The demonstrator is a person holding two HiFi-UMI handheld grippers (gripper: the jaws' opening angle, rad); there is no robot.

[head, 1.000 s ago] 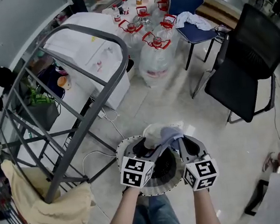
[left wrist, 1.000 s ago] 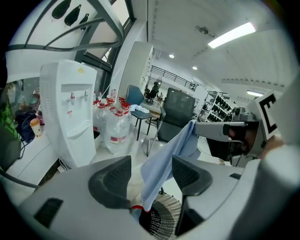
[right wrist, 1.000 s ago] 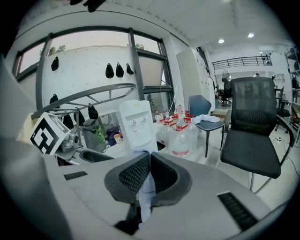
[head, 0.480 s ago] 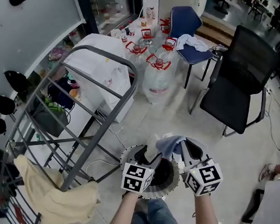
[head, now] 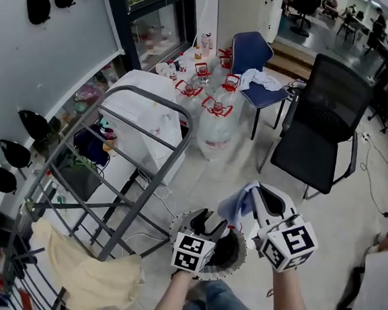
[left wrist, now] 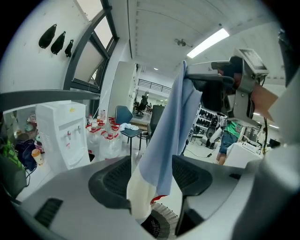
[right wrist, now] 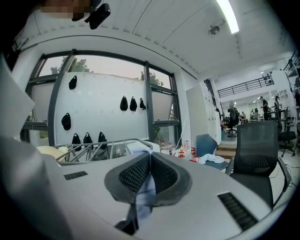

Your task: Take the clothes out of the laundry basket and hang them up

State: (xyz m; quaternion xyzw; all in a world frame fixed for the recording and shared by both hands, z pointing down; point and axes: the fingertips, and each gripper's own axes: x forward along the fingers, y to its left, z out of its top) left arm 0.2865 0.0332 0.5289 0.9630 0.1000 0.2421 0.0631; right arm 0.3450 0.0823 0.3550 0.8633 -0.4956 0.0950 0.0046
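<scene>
A light blue garment (head: 237,204) hangs from my right gripper (head: 255,194), whose jaws are shut on its top edge (right wrist: 146,194). It dangles over the round white mesh laundry basket (head: 226,271) by my legs. In the left gripper view the blue garment (left wrist: 168,131) and a cream piece under it hang down between the spread jaws of my left gripper (left wrist: 152,178), with the right gripper (left wrist: 187,77) above. My left gripper (head: 210,222) sits lower, over the basket. The grey drying rack (head: 141,95) stands at the left, a cream cloth (head: 83,272) draped on its lower bars.
A white water dispenser (head: 146,114) stands behind the rack, several large water jugs (head: 215,125) beside it. A black office chair (head: 320,133) and a blue chair (head: 253,58) with a cloth on it stand at the right. Cables lie on the floor near the rack.
Both grippers have risen, the right one more, drawing the blue garment up out of the basket. The head view has tilted up toward the room.
</scene>
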